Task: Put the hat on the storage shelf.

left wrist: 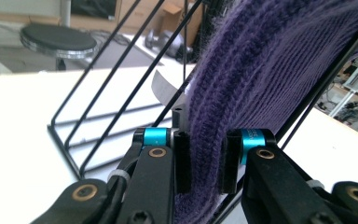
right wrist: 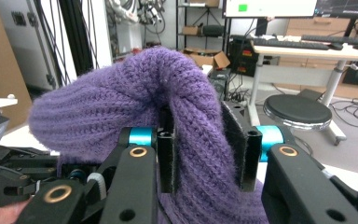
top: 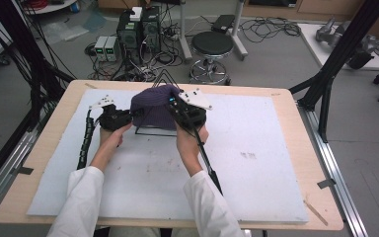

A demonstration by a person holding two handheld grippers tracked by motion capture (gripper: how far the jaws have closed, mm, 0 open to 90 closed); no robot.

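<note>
I have the purple knit beanie (top: 154, 111) pinched between the jaws of both the left gripper (left wrist: 200, 161) and right gripper (right wrist: 205, 149), draped over the black wire rack (left wrist: 98, 116) ahead. It's soft, light and stretchy; the thick ribbed cuff holds best.

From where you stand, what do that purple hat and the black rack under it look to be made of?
The purple hat looks like knitted wool or acrylic yarn: ribbed stitches, soft fuzzy surface. The black rack looks like thin metal wire with a dark painted or coated finish: straight slim rods, a slight sheen. The exact fibre and metal cannot be told.
</note>
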